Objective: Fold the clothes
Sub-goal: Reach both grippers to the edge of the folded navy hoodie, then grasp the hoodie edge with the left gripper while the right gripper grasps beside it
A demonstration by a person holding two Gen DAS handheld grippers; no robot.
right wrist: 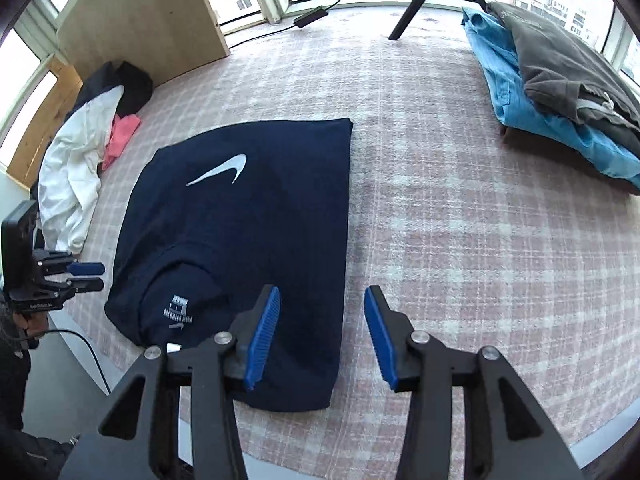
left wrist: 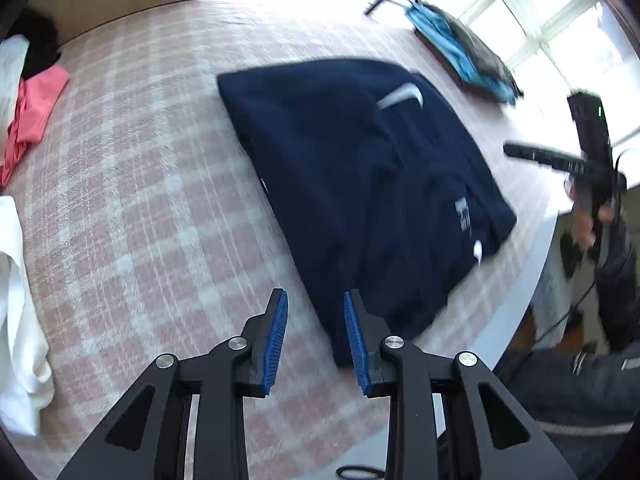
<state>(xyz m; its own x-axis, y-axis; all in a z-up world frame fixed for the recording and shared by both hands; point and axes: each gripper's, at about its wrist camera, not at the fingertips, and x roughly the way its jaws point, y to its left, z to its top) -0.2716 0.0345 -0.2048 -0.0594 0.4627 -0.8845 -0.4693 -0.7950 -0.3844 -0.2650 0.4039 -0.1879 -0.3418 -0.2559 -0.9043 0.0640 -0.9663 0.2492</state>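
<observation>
A white Nike swoosh marks the navy shirt (right wrist: pixel 256 208); its neck-label print is unreadable.

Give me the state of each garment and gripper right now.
Navy shirt: folded flat, logo up.
Blue and grey stack: folded, piled.
White and pink clothes: crumpled, unfolded.
Left gripper: open, empty.
Right gripper: open, empty.

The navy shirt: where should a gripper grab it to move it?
Probably the navy shirt at its near edge, approached from the table's front. It lies folded flat, that edge is closest, and the open right gripper already hovers just above it.
</observation>
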